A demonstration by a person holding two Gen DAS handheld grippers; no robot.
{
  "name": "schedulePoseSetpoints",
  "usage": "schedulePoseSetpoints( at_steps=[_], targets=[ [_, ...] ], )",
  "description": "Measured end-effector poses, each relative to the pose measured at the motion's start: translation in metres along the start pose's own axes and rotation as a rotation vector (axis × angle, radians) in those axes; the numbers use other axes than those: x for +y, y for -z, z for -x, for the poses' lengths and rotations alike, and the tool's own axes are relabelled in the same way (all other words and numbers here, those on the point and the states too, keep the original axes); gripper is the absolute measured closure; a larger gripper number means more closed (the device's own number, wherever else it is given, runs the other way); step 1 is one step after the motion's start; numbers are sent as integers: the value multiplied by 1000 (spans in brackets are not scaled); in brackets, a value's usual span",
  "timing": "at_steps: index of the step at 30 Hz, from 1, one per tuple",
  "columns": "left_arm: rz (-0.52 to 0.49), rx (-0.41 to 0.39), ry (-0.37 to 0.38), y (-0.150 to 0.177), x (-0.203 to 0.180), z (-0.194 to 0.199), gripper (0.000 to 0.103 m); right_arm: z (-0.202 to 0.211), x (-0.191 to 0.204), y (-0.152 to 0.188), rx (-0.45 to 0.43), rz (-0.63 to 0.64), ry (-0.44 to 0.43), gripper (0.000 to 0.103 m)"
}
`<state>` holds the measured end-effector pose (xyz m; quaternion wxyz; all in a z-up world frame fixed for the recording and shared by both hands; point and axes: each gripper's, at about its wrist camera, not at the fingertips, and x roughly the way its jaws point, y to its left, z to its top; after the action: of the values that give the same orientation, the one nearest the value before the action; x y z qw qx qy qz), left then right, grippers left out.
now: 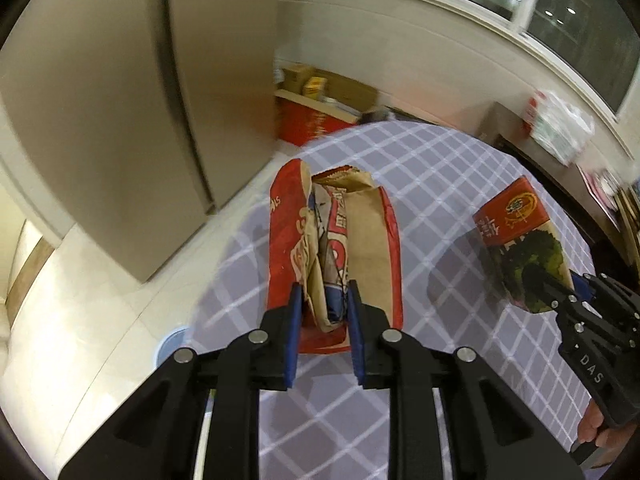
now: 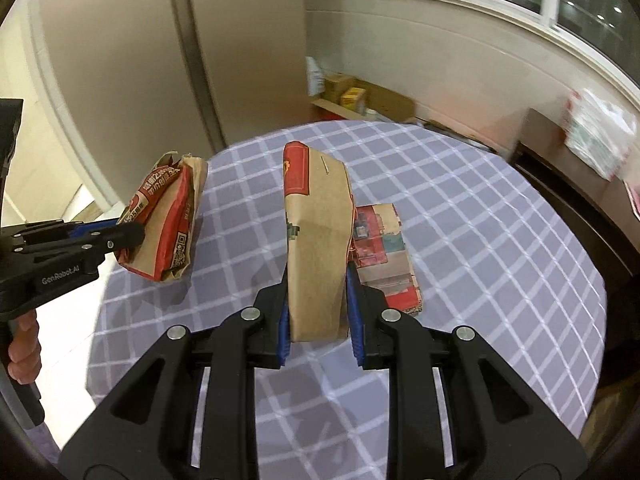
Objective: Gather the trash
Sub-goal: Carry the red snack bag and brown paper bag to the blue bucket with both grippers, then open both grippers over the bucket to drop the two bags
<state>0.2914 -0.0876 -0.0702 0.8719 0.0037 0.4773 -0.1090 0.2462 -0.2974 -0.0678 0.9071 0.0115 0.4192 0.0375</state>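
Black two-finger left gripper [image 1: 322, 300] clamped on crumpled red-and-brown paper bag [image 1: 332, 248], lifted over near-left edge of round table with lilac checked cloth [image 2: 480, 240], bag pinched low between blue pads. Right gripper [image 2: 318, 284] likewise closed on flattened brown paper bag with red corner [image 2: 316, 240], held upright, likely for carrying to a bin. Flat red printed packet [image 2: 386, 256] lying on cloth, just behind right jaws.

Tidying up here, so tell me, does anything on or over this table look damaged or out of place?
Both held bags are crumpled. The red and brown paper bag in the left hand-held gripper is torn open at the top. A flattened printed carton lies alone on the checked tablecloth, partly behind the right hand-held gripper's stapled bag.
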Motion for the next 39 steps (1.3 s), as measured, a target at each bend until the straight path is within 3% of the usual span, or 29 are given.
schedulePoseSetpoints(
  at_steps=[18,29,30,33,39],
  targets=[
    [272,-6,-172,47,165,41,83,-30,161,-16,33,233,-194,80],
    [372,47,-220,81,229,39,82,-45,241,-14,72,342,-289,80],
    [366,57,-229,82,232,36,79,-47,246,-14,78,345,-293,80],
    [374,71,-223,85,239,31,42,-58,257,-13,103,356,-295,80],
    [379,79,-227,95,252,30,42,-71,276,-8,141,378,-288,80]
  ],
)
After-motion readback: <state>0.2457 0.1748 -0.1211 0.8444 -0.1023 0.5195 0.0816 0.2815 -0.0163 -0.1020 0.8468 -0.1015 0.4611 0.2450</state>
